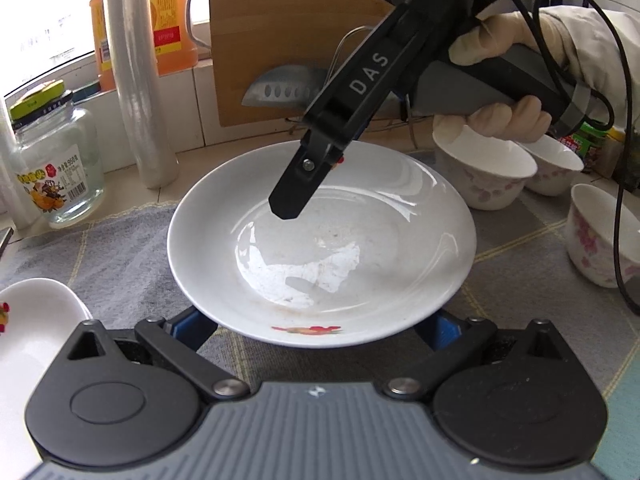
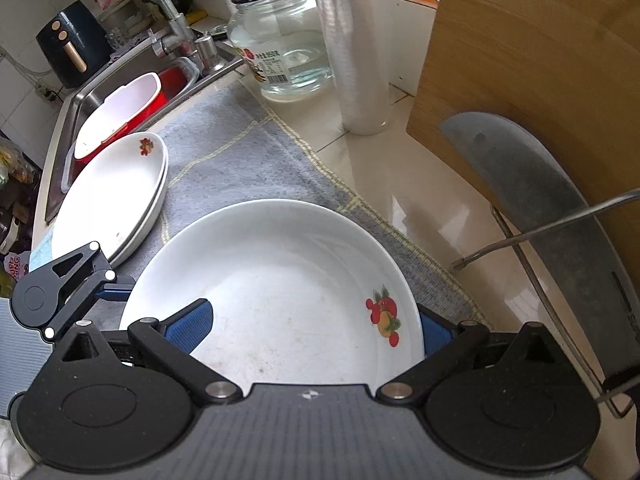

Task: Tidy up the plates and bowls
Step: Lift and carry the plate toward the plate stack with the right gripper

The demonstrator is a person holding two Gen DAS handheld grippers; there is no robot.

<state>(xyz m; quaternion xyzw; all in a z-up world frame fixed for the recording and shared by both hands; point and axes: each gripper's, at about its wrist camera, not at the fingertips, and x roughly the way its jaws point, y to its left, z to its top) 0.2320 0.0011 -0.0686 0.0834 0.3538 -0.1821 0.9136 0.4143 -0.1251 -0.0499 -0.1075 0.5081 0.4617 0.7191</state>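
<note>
Right up close, the left gripper point(image 1: 316, 326) sits with its blue pads spread wide, the near rim of the plate point(image 1: 320, 240) lying between them, nothing pinched that I can see. The plate rests on the grey cloth point(image 1: 120, 248). Opposite, the right gripper point(image 1: 288, 208) dips over the far rim; its own view shows the fingers point(image 2: 192, 324) wide, straddling that edge. Looks like the pick-up step, not yet gripped. Next calls for closing on the rim, then carrying it to the stacked plates point(image 2: 116, 192) beside the sink point(image 2: 84, 100). Further back, three bowls point(image 1: 484, 172) wait, well apart.
</note>
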